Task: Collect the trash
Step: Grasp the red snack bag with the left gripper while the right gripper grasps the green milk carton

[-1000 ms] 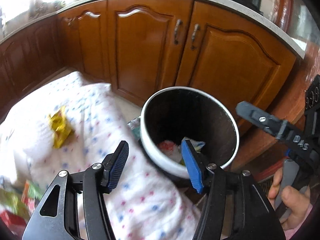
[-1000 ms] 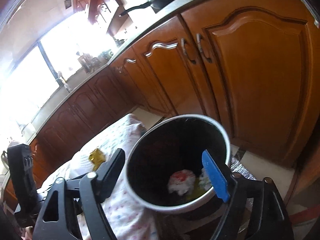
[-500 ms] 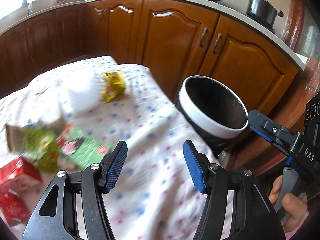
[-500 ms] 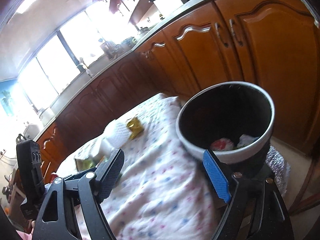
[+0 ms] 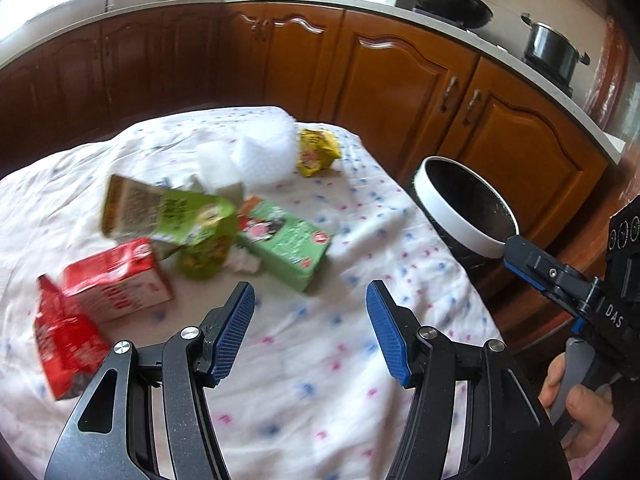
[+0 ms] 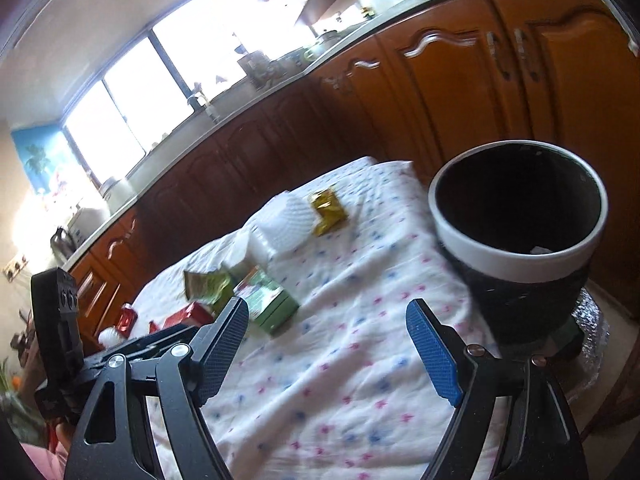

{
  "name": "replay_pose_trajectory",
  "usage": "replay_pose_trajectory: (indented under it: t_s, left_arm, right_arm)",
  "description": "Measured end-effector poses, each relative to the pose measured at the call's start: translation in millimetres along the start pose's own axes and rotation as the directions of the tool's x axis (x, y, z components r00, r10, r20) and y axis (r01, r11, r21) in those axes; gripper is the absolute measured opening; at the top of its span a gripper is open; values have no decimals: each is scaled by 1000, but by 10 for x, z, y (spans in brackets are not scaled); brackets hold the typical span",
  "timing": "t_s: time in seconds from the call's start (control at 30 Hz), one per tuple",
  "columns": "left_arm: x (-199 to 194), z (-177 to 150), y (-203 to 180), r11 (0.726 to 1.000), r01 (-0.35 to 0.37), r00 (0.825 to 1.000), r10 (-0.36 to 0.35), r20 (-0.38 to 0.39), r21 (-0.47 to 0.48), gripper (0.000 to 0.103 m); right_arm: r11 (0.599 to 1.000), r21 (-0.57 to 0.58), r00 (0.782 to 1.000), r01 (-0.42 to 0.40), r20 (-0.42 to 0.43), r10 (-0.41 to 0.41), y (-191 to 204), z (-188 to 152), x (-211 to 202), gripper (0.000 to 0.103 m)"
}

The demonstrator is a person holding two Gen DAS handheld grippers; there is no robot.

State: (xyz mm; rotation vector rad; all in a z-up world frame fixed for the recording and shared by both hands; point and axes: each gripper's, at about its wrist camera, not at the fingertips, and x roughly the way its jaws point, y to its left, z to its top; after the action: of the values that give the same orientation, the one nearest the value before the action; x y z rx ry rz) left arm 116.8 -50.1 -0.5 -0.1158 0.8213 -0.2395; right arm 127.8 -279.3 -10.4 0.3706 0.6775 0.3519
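Note:
Trash lies on a table with a white spotted cloth: a green carton, a red carton, a red wrapper, a green-and-yellow bag, a yellow wrapper and white foam pieces. A black bin with a white rim stands off the table's right edge. My left gripper is open and empty above the cloth, just short of the cartons. My right gripper is open and empty over the cloth, left of the bin.
Brown kitchen cabinets run behind the table and bin. A pan and a pot sit on the counter. Bubble wrap lies on the floor by the bin.
Both grippers have swung left, away from above the bin and back over the table. The cartons and wrappers have come into view. Both stay open and empty.

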Motion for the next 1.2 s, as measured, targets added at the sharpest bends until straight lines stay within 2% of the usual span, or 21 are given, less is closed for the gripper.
replay_pose_trajectory:
  t_s: [0.27, 0.53, 0.73, 0.97, 1.07, 1.2]
  left_arm:
    - [-172, -83, 306, 998, -42, 999, 42, 9, -42, 59]
    - [-407, -158, 603, 992, -96, 995, 99, 33, -82, 60]
    - [-608, -208, 931, 973, -187, 979, 196, 56, -135, 65]
    - [-568, -286, 1300, 945, -261, 963, 269, 13, -197, 72]
    - [-437, -312, 1370, 944, -264, 964, 264, -26, -196, 73]
    - [-310, -352, 1447, 948, -224, 974, 215, -64, -225, 73]
  right_arm:
    - [988, -143, 996, -57, -80, 46, 361, -42, 253, 83]
    - [949, -298, 984, -107, -167, 59, 715, -43, 612, 83]
    - [925, -358, 976, -127, -213, 52, 842, 6, 922, 83]
    - [915, -382, 967, -130, -251, 33, 897, 11, 1287, 83]
    - [907, -401, 963, -129, -269, 18, 933, -14, 1407, 83]
    - [904, -409, 958, -127, -286, 5, 937, -37, 1514, 83]
